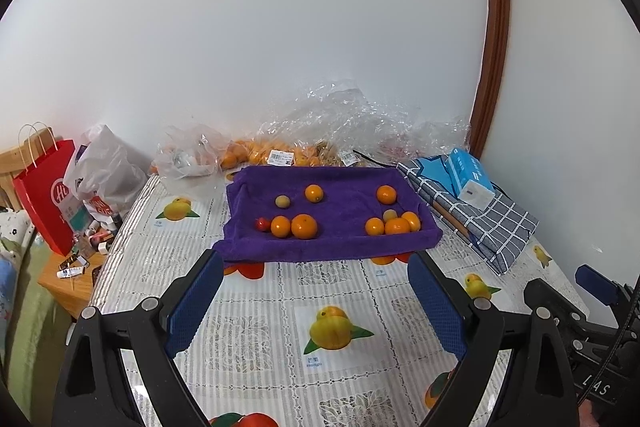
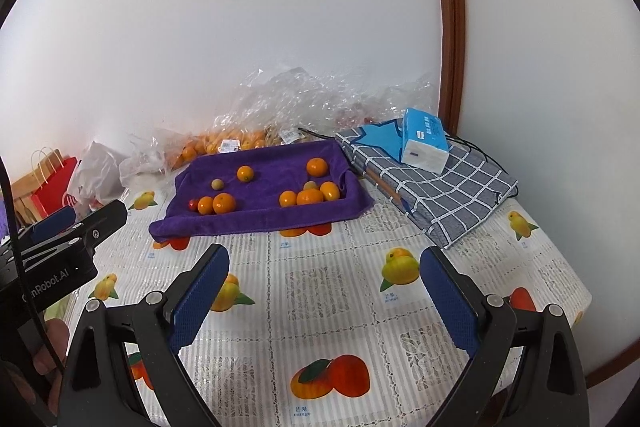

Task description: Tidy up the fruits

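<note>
Left claw low in the left wrist frame, blue-padded jaws spread wide with nothing between them, only the fruit-printed plastic cloth of the counter beneath. Right claw low in the right wrist frame, likewise spread and empty; its blue pad also peeking in at the right edge of the left view. Just above the left claw's tips in the picture, a purple towel-lined shallow tray at mid-frame, holding the round orange tangerines in two loose groups: a left group of two touching tangerines with a small red fruit just beside them, and a right cluster of three tangerines packed together against a small pale greenish fruit. Nearer the tray's far wall, two single tangerines well apart and another small pale fruit at left. Behind the tray, against the white wall, crumpled clear plastic bags with more oranges inside. At right, a folded grey checked cloth bearing a blue tissue pack. At far left, a red paper bag.
</note>
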The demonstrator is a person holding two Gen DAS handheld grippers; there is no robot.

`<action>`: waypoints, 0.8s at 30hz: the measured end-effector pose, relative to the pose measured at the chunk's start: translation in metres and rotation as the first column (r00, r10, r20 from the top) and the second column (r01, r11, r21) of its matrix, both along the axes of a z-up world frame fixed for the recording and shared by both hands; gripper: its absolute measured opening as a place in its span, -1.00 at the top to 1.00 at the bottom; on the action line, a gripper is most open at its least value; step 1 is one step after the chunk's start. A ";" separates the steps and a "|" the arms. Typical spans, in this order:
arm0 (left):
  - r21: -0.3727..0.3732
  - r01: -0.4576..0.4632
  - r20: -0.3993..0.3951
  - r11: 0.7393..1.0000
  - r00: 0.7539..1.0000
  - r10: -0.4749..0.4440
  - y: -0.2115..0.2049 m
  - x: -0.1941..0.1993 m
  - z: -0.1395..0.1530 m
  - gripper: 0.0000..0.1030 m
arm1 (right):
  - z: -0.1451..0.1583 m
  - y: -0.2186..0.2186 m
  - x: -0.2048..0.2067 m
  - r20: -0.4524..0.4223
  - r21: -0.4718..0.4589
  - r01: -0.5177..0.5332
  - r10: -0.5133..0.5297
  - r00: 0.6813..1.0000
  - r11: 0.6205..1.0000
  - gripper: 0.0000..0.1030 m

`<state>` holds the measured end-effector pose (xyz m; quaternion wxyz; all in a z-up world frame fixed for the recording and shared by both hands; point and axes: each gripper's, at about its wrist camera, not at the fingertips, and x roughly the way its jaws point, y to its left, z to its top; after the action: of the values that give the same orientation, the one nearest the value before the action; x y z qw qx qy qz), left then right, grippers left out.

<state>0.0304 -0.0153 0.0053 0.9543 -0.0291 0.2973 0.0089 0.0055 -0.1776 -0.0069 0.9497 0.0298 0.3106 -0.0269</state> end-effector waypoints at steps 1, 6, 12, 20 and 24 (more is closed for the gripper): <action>0.001 -0.001 0.001 1.000 1.000 0.001 0.000 0.000 0.000 -0.81 | 0.000 0.000 -0.001 0.002 -0.001 0.000 0.000 1.000 1.000 -0.85; -0.001 0.002 -0.001 1.000 1.000 -0.002 0.001 0.000 0.000 -0.81 | 0.000 0.000 -0.001 0.000 -0.002 0.001 -0.001 1.000 1.000 -0.85; 0.005 -0.002 0.000 1.000 1.000 0.002 0.000 -0.001 0.000 -0.81 | 0.001 -0.001 -0.002 0.000 -0.006 -0.001 0.001 1.000 1.000 -0.85; 0.006 -0.006 0.001 1.000 1.000 0.006 -0.002 -0.002 0.000 -0.81 | 0.001 0.001 -0.002 -0.003 -0.014 0.002 -0.002 1.000 1.000 -0.85; 0.006 -0.007 -0.003 1.000 1.000 0.007 -0.002 -0.002 0.000 -0.81 | 0.000 0.001 -0.001 -0.006 -0.011 0.008 -0.008 1.000 1.000 -0.85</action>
<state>0.0288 -0.0171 0.0049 0.9538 -0.0272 0.2988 0.0133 0.0046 -0.1771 -0.0071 0.9487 0.0256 0.3134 -0.0326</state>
